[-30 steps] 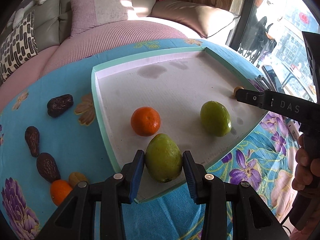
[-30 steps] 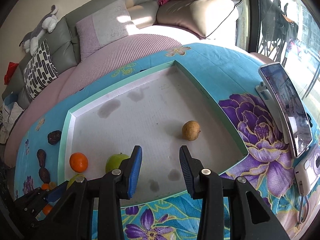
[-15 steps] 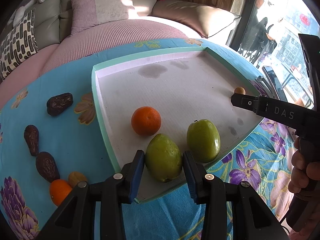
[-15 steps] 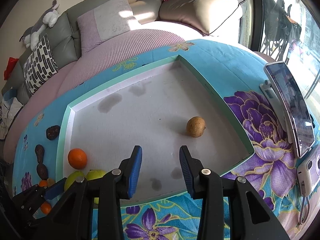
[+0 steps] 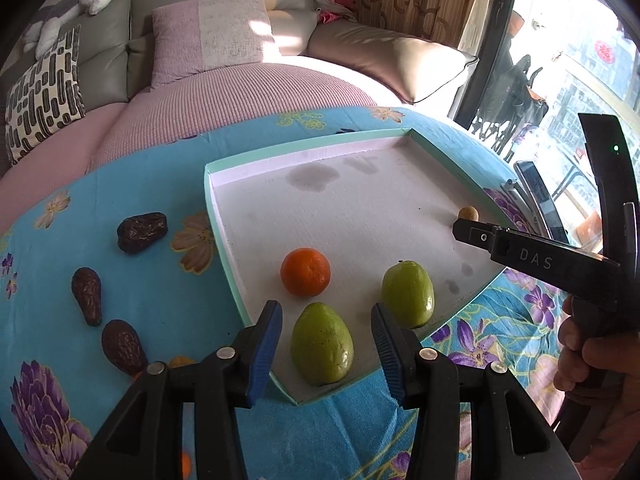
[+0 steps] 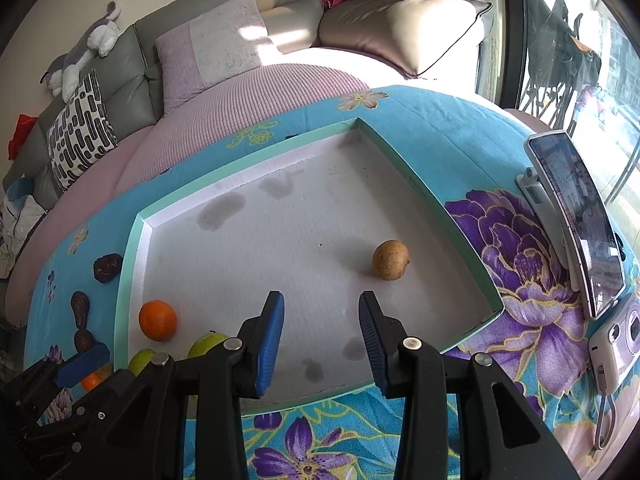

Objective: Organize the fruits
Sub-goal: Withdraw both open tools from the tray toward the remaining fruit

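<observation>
A white tray with a mint rim lies on the flowered blue cloth. In it are an orange, a pear-shaped green fruit, a rounder green fruit and a small brown fruit. My left gripper is open, its blue pads standing either side of the pear-shaped fruit with a small gap on each side. My right gripper is open and holds nothing, over the tray's near edge, the brown fruit ahead and to its right. A hand holds it.
Three dark dates and small orange and yellow fruits lie on the cloth left of the tray. A phone on a stand and a camera sit to the right. A sofa with cushions is behind.
The left pads, which were pressing the pear-shaped fruit, have parted from it and drawn back slightly. The rounder green fruit rolled left toward the near corner and stopped beside it.
</observation>
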`<move>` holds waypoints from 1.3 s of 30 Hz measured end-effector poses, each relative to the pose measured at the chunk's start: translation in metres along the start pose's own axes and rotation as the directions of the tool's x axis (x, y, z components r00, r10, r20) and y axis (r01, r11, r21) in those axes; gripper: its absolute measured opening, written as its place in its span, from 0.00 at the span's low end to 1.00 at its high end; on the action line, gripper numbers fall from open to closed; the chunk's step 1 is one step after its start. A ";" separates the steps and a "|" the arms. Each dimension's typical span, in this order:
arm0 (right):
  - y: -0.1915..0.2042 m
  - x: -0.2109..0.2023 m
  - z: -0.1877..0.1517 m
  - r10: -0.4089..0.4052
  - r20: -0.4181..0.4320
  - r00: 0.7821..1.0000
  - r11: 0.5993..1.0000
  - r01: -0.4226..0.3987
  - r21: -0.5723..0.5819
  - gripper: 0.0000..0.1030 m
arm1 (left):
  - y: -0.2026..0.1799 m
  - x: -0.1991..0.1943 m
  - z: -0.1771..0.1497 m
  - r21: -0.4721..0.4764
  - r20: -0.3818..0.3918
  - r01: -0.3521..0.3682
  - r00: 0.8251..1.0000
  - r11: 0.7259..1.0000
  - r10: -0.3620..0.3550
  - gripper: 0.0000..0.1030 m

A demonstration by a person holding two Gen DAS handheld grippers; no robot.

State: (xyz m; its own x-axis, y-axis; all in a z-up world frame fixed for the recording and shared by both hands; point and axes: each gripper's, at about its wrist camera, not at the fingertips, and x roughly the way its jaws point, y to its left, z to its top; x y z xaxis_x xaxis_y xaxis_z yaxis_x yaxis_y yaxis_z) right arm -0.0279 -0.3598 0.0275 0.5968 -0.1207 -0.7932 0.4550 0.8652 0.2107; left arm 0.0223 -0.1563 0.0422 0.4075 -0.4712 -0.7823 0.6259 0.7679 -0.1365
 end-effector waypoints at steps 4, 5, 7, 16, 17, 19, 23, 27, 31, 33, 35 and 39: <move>0.001 0.001 0.000 0.000 -0.001 1.000 1.000 0.000 -0.004 0.39 | 0.022 -0.007 0.004 -0.065 0.027 -0.038 0.999 0.997 0.040 0.49; 0.002 0.000 0.000 -0.001 -0.001 1.000 1.000 0.001 -0.004 0.39 | 0.029 -0.007 0.005 -0.084 0.029 -0.049 0.998 0.995 0.051 0.49; 0.002 0.001 0.000 0.000 -0.001 1.000 1.000 0.000 -0.005 0.39 | 0.042 -0.007 0.005 -0.120 0.030 -0.072 0.997 0.990 0.076 0.49; 0.017 -0.001 0.000 0.020 0.006 1.000 0.999 -0.020 -0.047 0.39 | 0.089 -0.011 -0.002 -0.253 0.028 -0.145 0.987 0.956 0.157 0.49; 0.018 -0.001 0.000 0.022 0.006 1.000 0.998 -0.022 -0.053 0.39 | 0.092 -0.011 -0.003 -0.261 0.026 -0.150 0.986 0.954 0.163 0.49; 0.021 0.000 0.000 0.024 0.004 1.000 0.998 -0.024 -0.060 0.39 | 0.096 -0.011 -0.003 -0.272 0.025 -0.158 0.985 0.949 0.171 0.49; 0.024 0.001 0.000 0.009 0.011 1.000 0.997 -0.008 -0.072 0.39 | 0.099 -0.008 -0.004 -0.279 0.005 -0.181 0.982 0.943 0.190 0.63; 0.024 0.003 0.000 0.007 0.004 1.000 0.997 -0.007 -0.079 0.49 | 0.100 -0.004 -0.006 -0.278 -0.013 -0.218 0.975 0.936 0.223 0.75; 0.025 0.004 0.000 0.009 0.005 1.000 0.996 -0.008 -0.090 0.54 | 0.103 0.000 -0.007 -0.283 -0.025 -0.241 0.969 0.928 0.244 0.88; 0.026 0.005 0.000 0.007 0.005 1.000 0.995 -0.006 -0.096 0.70 | 0.104 0.000 -0.008 -0.286 -0.024 -0.253 0.966 0.924 0.257 0.94; 0.027 0.006 -0.001 0.005 0.008 1.000 0.995 -0.004 -0.103 0.78 | 0.105 0.000 -0.008 -0.286 -0.022 -0.270 0.961 0.919 0.276 1.00; 0.029 0.007 -0.002 0.000 0.024 1.000 0.993 0.003 -0.121 0.95 | 0.107 -0.001 -0.009 -0.286 -0.021 -0.313 0.947 0.906 0.321 1.00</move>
State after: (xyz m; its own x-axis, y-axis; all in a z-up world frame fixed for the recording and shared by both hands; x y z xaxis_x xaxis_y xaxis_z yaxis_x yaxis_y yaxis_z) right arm -0.0118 -0.3344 0.0269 0.6128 -0.1323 -0.7790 0.3732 0.9175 0.1377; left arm 0.0829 -0.0698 0.0233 0.5727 -0.1907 -0.7972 0.2492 0.9670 -0.0523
